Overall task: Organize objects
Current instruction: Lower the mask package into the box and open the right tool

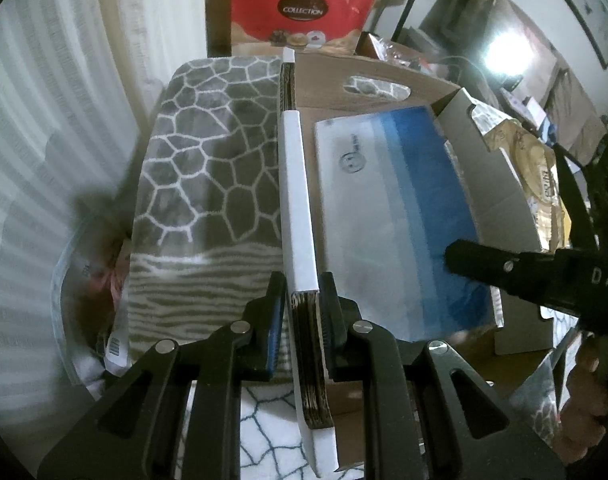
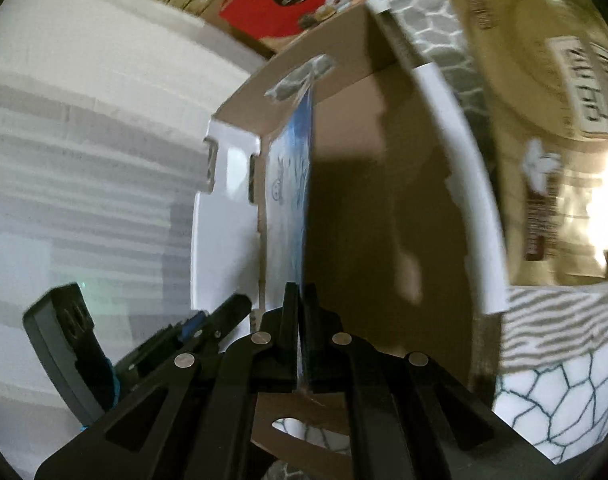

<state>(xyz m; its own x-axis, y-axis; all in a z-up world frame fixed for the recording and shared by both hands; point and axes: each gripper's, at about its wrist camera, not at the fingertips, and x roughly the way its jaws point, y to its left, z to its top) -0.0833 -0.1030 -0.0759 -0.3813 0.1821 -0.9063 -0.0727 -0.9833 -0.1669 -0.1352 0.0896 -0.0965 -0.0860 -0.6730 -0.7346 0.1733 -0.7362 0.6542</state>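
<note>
An open cardboard box (image 1: 324,80) sits on a grey patterned blanket (image 1: 207,152). My left gripper (image 1: 301,300) is shut on the box's white-edged side wall (image 1: 297,200). A flat blue-and-white packet (image 1: 392,216) hangs over the box's inside. My right gripper (image 2: 301,312) is shut on that packet's edge (image 2: 291,184) and holds it on edge inside the box (image 2: 384,208). The right gripper also shows in the left wrist view (image 1: 464,256) at the packet's right side.
A gold foil snack bag (image 1: 540,176) lies right of the box and fills the right wrist view's upper right (image 2: 544,120). A red "Collection" gift bag (image 1: 299,8) stands behind. White curtains (image 1: 43,120) hang at the left. A white patterned cloth (image 2: 552,400) lies below.
</note>
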